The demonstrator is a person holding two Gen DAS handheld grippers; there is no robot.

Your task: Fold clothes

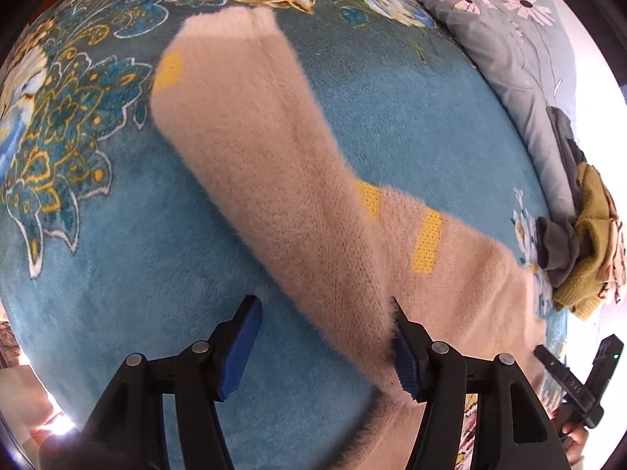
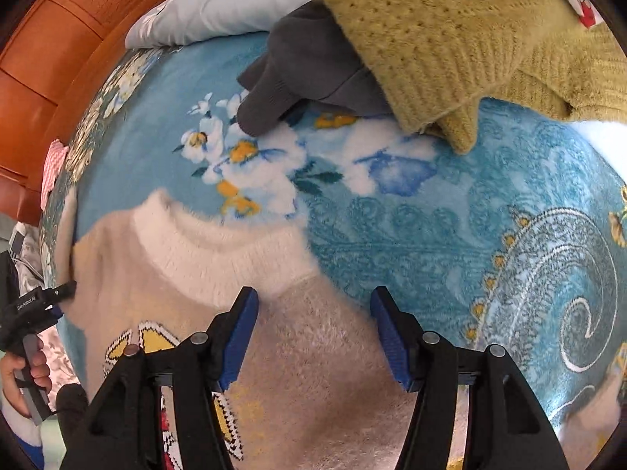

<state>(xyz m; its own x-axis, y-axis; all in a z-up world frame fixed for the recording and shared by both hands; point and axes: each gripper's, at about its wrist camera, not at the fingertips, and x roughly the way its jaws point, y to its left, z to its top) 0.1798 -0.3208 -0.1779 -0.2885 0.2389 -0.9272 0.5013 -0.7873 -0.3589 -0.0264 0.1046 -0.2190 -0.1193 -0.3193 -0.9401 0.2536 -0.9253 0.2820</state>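
Both tongs, left (image 1: 325,346) and right (image 2: 313,337), apart. Fuzzy beige knit sweater (image 1: 274,180) sleeve toward 11 o'clock; a shallow pinch could slip off the fluffy pile.

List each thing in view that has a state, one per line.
Left claw: open, one finger against the sleeve.
Right claw: open, above the sweater shoulder.
Beige sweater: lying flat on the blanket, collar away from the camera.
Sleeve: stretched out straight.
Green sweater: crumpled, unfolded.
Grey garment: crumpled under it.
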